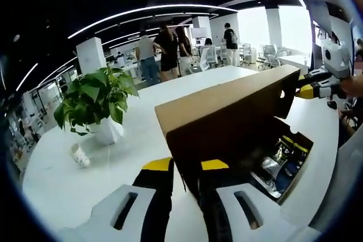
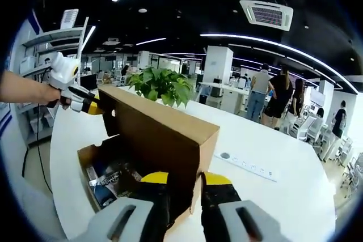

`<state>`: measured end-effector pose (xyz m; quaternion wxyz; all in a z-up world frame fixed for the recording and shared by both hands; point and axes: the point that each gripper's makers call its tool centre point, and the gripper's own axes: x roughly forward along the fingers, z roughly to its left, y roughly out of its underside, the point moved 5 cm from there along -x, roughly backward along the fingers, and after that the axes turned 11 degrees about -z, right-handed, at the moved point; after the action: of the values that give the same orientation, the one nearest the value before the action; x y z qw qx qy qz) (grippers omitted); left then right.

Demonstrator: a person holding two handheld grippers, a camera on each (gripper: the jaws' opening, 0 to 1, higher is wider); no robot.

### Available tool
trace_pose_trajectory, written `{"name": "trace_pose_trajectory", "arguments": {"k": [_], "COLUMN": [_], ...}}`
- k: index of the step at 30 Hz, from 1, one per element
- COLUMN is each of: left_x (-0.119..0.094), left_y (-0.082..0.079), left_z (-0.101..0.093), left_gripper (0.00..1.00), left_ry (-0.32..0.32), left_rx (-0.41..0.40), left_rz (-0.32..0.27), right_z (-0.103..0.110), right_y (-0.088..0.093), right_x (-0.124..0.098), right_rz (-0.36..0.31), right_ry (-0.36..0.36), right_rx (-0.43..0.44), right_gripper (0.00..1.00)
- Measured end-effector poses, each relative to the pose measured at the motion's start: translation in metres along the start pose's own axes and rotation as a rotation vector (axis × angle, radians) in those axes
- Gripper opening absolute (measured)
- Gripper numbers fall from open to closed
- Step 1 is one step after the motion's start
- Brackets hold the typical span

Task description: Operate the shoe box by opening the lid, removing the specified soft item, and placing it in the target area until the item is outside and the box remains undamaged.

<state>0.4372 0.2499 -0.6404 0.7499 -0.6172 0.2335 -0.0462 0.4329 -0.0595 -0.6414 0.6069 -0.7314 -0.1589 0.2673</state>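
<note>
Your left gripper (image 1: 186,169) and right gripper (image 2: 184,181) each have jaws clamped on an end of the raised lid (image 2: 153,120); shoe box (image 2: 85,154) open on the tabletop (image 1: 85,174)

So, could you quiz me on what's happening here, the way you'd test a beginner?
1. True or false: the lid of the shoe box lies shut flat on the box.
2. What stands on the white table beside the box? A) a potted plant B) a laptop C) a kettle
3. Fill in: the left claw and the right claw each grip an end of the ____.

Key: 1 false, the lid is raised and packaged goods show inside; 2 A; 3 lid.
</note>
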Motion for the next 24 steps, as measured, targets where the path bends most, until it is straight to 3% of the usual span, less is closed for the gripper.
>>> {"name": "trace_pose_trajectory", "arguments": {"k": [13,24], "left_x": [0.006,0.008], "left_y": [-0.002,-0.003], "left_z": [0.008,0.009], "left_gripper": [0.08,0.08], "left_ry": [-0.012,-0.008], "left_rx": [0.028,0.03], "left_rz": [-0.012,-0.032], "right_z": [-0.016,-0.02], "right_y": [-0.002,-0.003], "right_x": [0.008,0.012], "right_rz": [0.0,-0.009], "right_ry": [0.064,0.072], "right_rx": [-0.026,-0.026], "right_gripper": [0.0,0.0]}}
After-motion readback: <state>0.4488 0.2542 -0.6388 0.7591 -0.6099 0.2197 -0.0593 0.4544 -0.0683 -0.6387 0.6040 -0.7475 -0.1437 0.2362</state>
